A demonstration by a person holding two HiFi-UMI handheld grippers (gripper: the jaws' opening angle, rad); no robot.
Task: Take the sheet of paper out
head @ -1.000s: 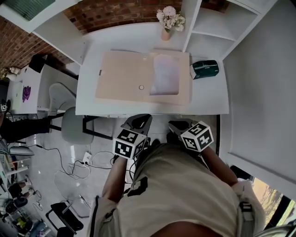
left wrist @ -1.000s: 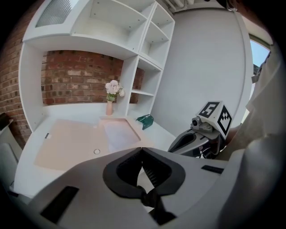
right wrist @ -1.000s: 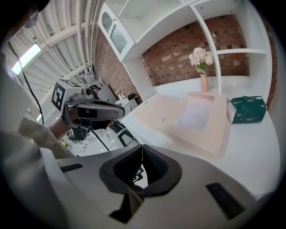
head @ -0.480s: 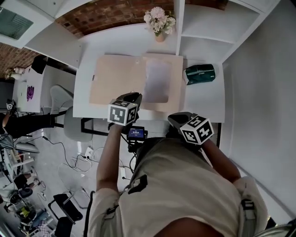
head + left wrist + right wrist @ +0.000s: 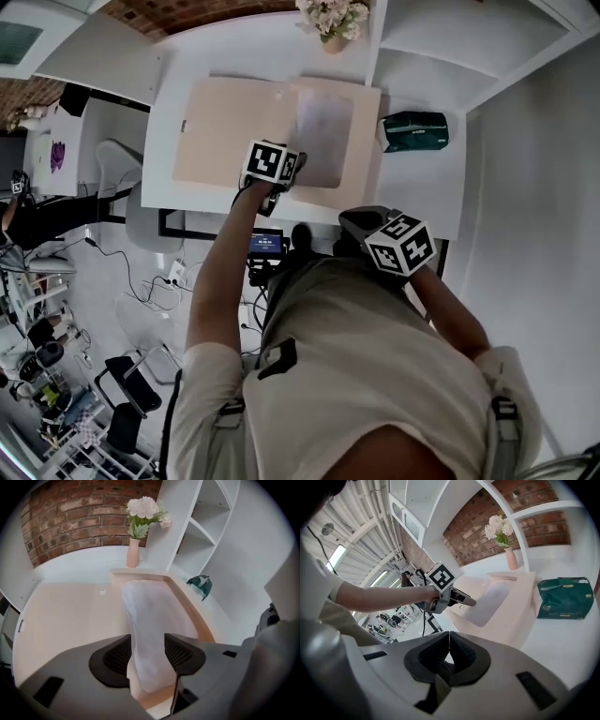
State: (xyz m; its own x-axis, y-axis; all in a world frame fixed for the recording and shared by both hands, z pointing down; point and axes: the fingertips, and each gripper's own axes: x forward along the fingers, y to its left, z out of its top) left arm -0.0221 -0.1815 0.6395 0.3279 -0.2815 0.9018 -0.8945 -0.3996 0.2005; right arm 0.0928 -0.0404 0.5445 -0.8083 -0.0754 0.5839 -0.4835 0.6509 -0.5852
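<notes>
Thin white sheet of paper point(image 5: 150, 616) lies in the right half of the open beige folder point(image 5: 225, 131); likely light, floppy, easily creased. The left gripper point(image 5: 147, 644), jaws just opened wide, straddles its near edge, the best place to pinch; the right gripper point(image 5: 449, 641) is pressed together, short of the folder

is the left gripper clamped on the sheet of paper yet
No, the left gripper has just opened its jaws, and they stand apart with the sheet of paper showing in the gap, not pinched.

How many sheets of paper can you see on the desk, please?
1: a sheet of paper in the right half of the open folder; more may be hidden underneath.
</notes>
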